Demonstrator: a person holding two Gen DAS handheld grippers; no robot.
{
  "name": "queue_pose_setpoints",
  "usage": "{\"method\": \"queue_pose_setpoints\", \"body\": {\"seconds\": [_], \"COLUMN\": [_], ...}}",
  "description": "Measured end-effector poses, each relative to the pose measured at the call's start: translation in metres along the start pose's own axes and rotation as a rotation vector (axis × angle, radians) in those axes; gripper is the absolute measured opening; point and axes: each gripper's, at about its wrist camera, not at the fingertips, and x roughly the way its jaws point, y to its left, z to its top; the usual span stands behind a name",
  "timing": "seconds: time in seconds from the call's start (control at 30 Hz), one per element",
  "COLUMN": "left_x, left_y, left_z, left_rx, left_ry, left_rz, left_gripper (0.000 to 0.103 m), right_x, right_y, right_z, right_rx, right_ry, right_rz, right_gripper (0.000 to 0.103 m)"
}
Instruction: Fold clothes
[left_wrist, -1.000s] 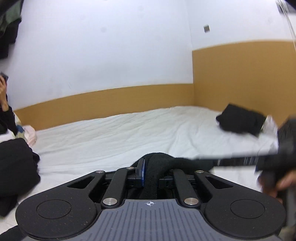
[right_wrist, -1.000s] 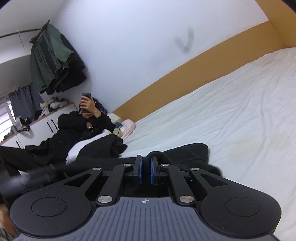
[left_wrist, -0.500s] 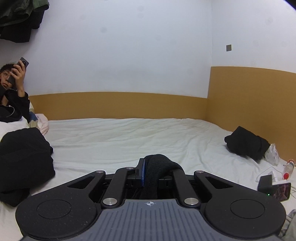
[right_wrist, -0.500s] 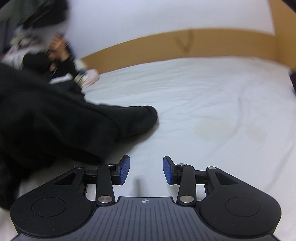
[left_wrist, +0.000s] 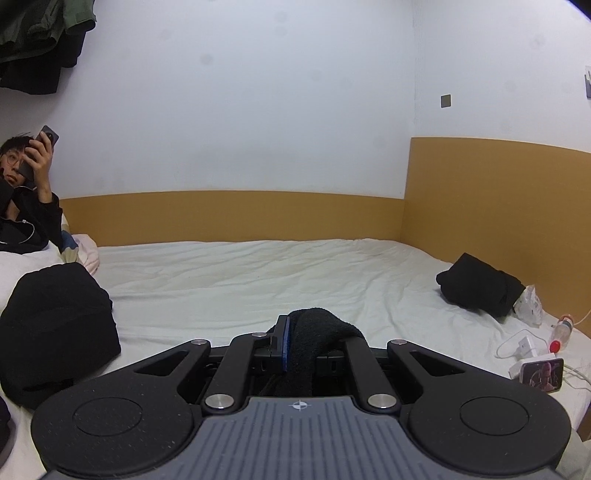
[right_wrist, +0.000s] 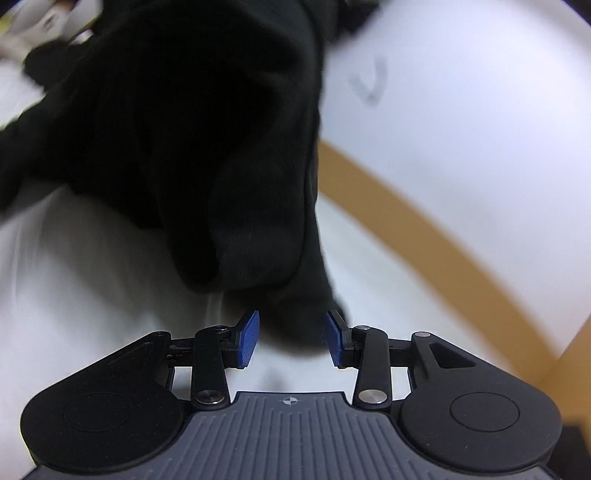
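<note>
Released seconds ago, right gripper (right_wrist: 291, 338) now spread, nosing toward black garment (right_wrist: 192, 140) at frame centre; left gripper (left_wrist: 303, 345) pinches its cloth, ready for regrasp.

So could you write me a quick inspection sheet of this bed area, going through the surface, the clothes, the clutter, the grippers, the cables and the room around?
Surface: white bed sheet, wrinkled.
Job's things: black garment hanging in front of the right gripper; folded black bundle by the far corner; black pile at the left.
Clutter: phone, white charger, bottle, plastic bag.
Grippers: left gripper shut on black cloth; right gripper open, garment edge between its pads, not pinched.
Cables: white cable beside the charger.
Surroundings: white wall with tan panel; a person on the bed holding a phone; hanging clothes.
</note>
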Motion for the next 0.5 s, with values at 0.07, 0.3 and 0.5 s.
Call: {"method": "queue_pose_setpoints", "body": {"seconds": [0.07, 0.3, 0.5], "left_x": [0.0, -0.004, -0.003], "left_y": [-0.001, -0.014, -0.023], "left_z": [0.001, 0.015, 0.02], "left_rx": [-0.002, 0.028, 0.027], "left_ry": [0.007, -0.002, 0.002], "left_rz": [0.0, -0.006, -0.027], "left_gripper": [0.01, 0.01, 0.01], "right_x": [0.002, 0.005, -0.001], "right_y": [0.004, 0.02, 0.016], "right_z": [0.002, 0.009, 0.022], "right_rx": [-0.026, -0.17, -0.167], "right_ry": [0.004, -0.024, -0.088], "right_rz": [0.032, -0.03, -0.087], "right_gripper": [0.04, 0.04, 0.041]}}
